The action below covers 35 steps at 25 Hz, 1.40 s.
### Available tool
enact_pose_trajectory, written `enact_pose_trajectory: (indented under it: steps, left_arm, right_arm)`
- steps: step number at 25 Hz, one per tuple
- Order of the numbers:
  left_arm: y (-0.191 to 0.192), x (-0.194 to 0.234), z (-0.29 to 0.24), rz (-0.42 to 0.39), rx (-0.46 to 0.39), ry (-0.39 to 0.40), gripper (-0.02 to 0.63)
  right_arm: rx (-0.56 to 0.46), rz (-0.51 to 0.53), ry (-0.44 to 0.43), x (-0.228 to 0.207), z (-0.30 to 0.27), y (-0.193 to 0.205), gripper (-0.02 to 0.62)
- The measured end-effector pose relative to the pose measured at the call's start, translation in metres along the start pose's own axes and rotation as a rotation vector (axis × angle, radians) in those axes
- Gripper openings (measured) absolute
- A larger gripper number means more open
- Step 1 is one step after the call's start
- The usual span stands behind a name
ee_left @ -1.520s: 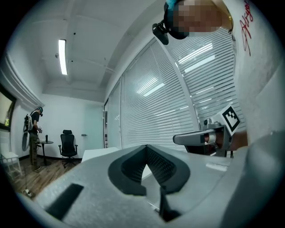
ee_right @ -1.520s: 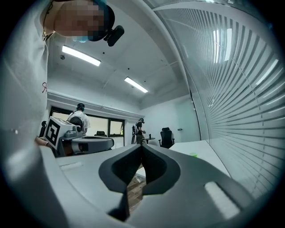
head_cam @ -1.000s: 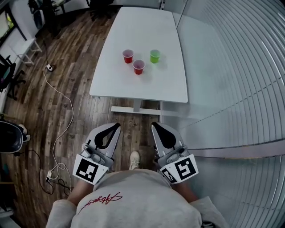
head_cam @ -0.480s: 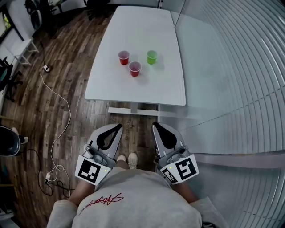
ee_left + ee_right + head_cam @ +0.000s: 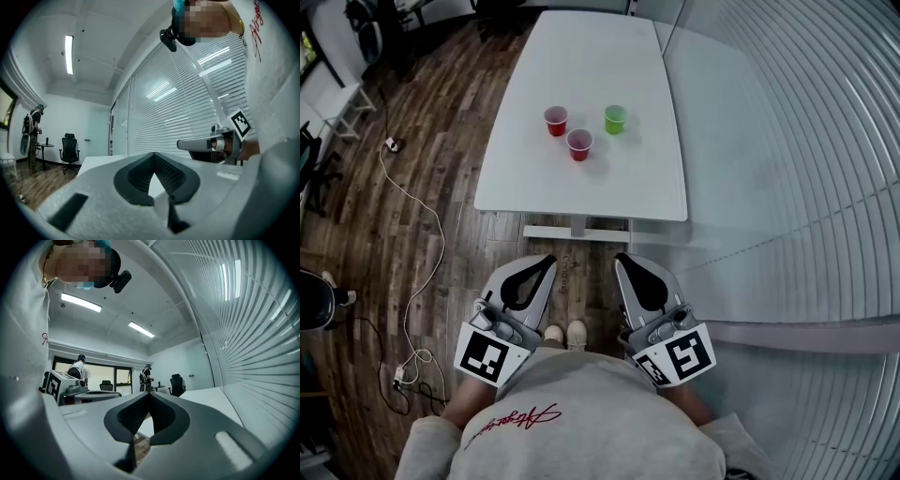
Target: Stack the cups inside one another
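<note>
The tabletop (image 5: 581,56) is white and long, running away from me over a dark wood-plank floor (image 5: 431,187). A wall of pale slatted blinds (image 5: 806,169) runs along the tabletop's right side, and a white cable (image 5: 441,248) snakes over the floor to its left.

All three cups stand upright and apart near the tabletop's middle. The green cup (image 5: 615,118) is on the blinds side and the far red cup (image 5: 555,120) is level with it on the other side. The near red cup (image 5: 579,143) stands between those two, closer to the tabletop's near edge.

I hold both tools short of that near edge, over the floor and above my shoes (image 5: 567,333). My left tool (image 5: 548,257) has its jaws closed tip to tip on nothing, and my right tool (image 5: 619,255) is the same.

Only the head view shows the cups. The left tool view shows a pale strip of tabletop past the jaws. Beyond the tabletop's far end it shows a black office chair (image 5: 69,147), a standing person (image 5: 33,126) and a ceiling light strip (image 5: 69,54). The right tool view shows two people (image 5: 77,365) by a dark window (image 5: 108,373) beyond the tabletop, and another chair (image 5: 177,383).
</note>
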State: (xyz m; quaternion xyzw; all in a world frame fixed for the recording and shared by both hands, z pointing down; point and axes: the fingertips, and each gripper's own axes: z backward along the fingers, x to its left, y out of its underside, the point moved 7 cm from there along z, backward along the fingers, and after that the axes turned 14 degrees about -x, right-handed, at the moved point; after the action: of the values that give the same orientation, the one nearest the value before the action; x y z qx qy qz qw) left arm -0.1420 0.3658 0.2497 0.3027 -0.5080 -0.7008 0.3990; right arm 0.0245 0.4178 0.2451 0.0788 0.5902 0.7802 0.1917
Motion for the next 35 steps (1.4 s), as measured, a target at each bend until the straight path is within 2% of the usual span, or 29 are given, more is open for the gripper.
enact_pose_trajectory:
  steps: [3, 10, 14, 20, 24, 35]
  left_arm:
    - [0.002, -0.001, -0.003, 0.001, 0.021, 0.014, -0.006]
    - [0.008, -0.021, -0.021, -0.031, 0.007, 0.058, -0.006]
    - [0.012, -0.023, -0.019, 0.012, 0.028, 0.057, -0.006]
    - [0.011, -0.005, -0.021, -0.016, 0.027, 0.028, -0.006]
    - [0.014, 0.007, -0.031, -0.021, 0.016, 0.042, -0.006]
    - [0.052, 0.073, -0.074, 0.011, 0.050, 0.046, -0.006]
  right_arm:
    - [-0.001, 0.005, -0.008, 0.001, 0.002, -0.003, 0.000]
    - [0.006, -0.005, -0.014, -0.010, 0.011, 0.001, 0.000]
    - [0.011, -0.036, -0.011, -0.014, 0.010, 0.005, 0.000]
    - [0.019, -0.050, -0.016, -0.022, 0.001, 0.014, 0.000]
    - [0.032, -0.047, -0.014, -0.027, -0.013, 0.020, 0.000]
    - [0.068, -0.037, 0.015, -0.071, -0.074, 0.051, 0.000]
